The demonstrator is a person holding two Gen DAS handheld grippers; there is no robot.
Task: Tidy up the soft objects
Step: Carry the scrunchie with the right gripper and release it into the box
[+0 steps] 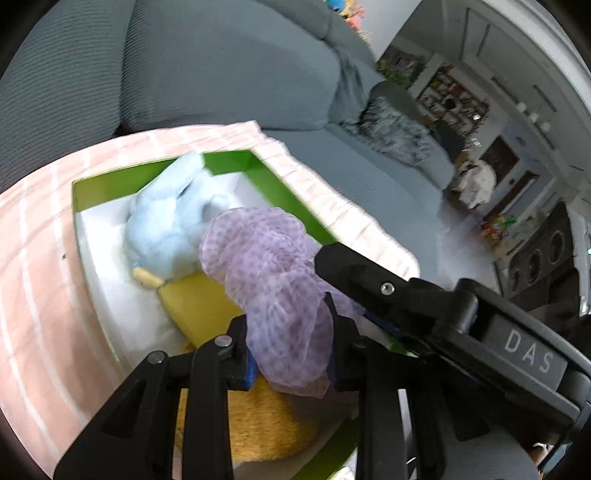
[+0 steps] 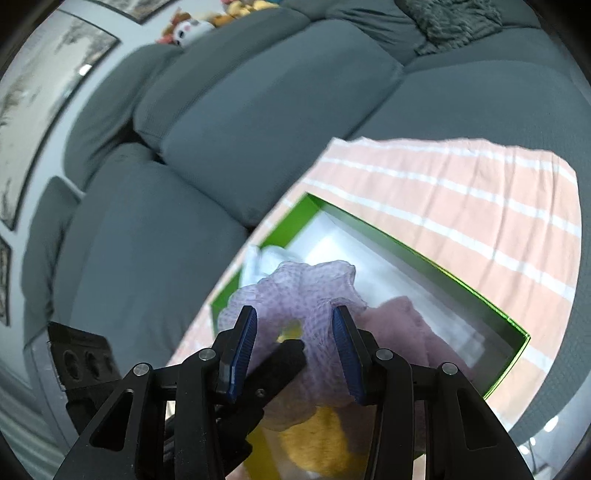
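A green box (image 1: pixel 258 166) with a white lining sits on a pink striped cloth (image 1: pixel 33 258). In it lie a light blue plush (image 1: pixel 166 229), a yellow sponge (image 1: pixel 195 306) and an orange plush (image 1: pixel 258 417). My left gripper (image 1: pixel 291 354) is shut on a purple mesh scrunchie (image 1: pixel 266 269) above the box. The right gripper's finger (image 1: pixel 354 266) reaches in beside it. In the right wrist view my right gripper (image 2: pixel 295 347) is open around the purple scrunchie (image 2: pixel 317 288), with the left gripper's finger (image 2: pixel 280 365) between its fingers. A pink soft item (image 2: pixel 406 325) lies in the box (image 2: pixel 513 332).
The box and cloth (image 2: pixel 480 206) rest on a grey sofa (image 2: pixel 240 122) with large back cushions. Stuffed toys (image 2: pixel 192 26) sit on the sofa back. A patterned grey cushion (image 1: pixel 395 129) lies on the seat. Shelves (image 1: pixel 454 96) and clutter stand beyond.
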